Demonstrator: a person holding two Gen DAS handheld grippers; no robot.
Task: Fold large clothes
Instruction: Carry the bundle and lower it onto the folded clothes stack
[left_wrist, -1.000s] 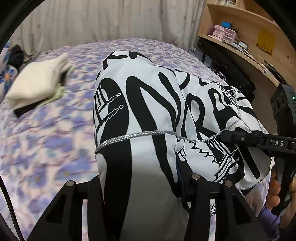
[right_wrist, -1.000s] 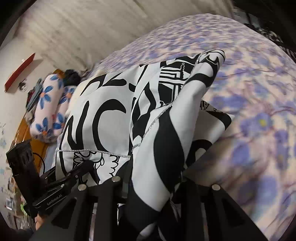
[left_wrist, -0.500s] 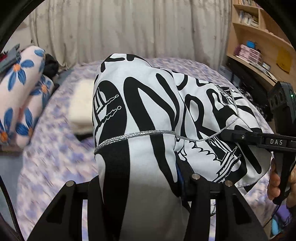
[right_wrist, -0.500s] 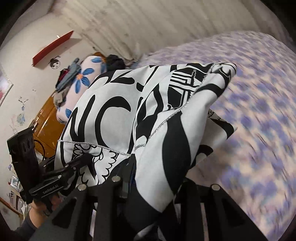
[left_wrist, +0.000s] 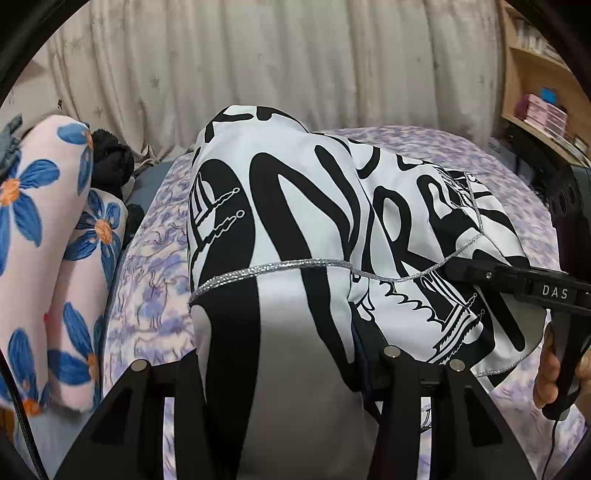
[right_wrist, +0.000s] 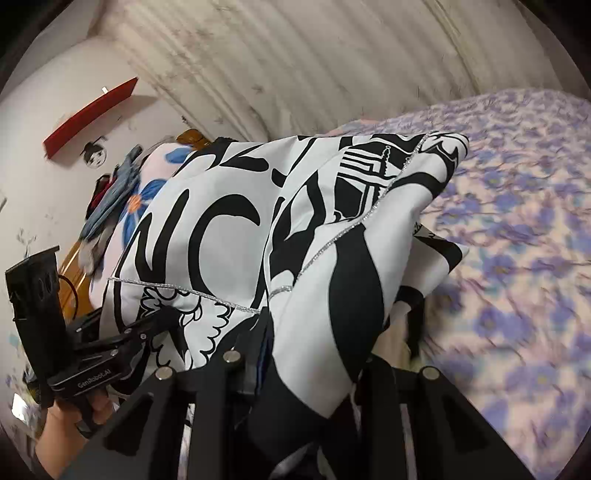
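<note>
A large white garment (left_wrist: 295, 206) with bold black lettering and a silver trim line hangs bunched over the bed. In the left wrist view my left gripper (left_wrist: 280, 369) is shut on a thick fold of it; the cloth covers both fingertips. My right gripper (left_wrist: 480, 273) comes in from the right, clamped on the garment's trimmed edge, with a hand (left_wrist: 554, 373) on its handle. In the right wrist view my right gripper (right_wrist: 314, 369) is shut on the garment (right_wrist: 229, 229), which drapes over its fingers. The left gripper (right_wrist: 147, 328) grips the cloth's left side.
The bed has a purple floral sheet (right_wrist: 517, 240). Pink pillows with blue flowers (left_wrist: 48, 240) and dark clothes (left_wrist: 110, 166) lie at its left end. A pale curtain (left_wrist: 295, 66) hangs behind. Wooden shelves (left_wrist: 535, 92) stand right; a red wall shelf (right_wrist: 88, 114) is at the left.
Both grippers carried the held garment across the bed and a little upward. The cream folded pile left the view; the flowered pillows and curtain came in. Both grips stayed the same.
</note>
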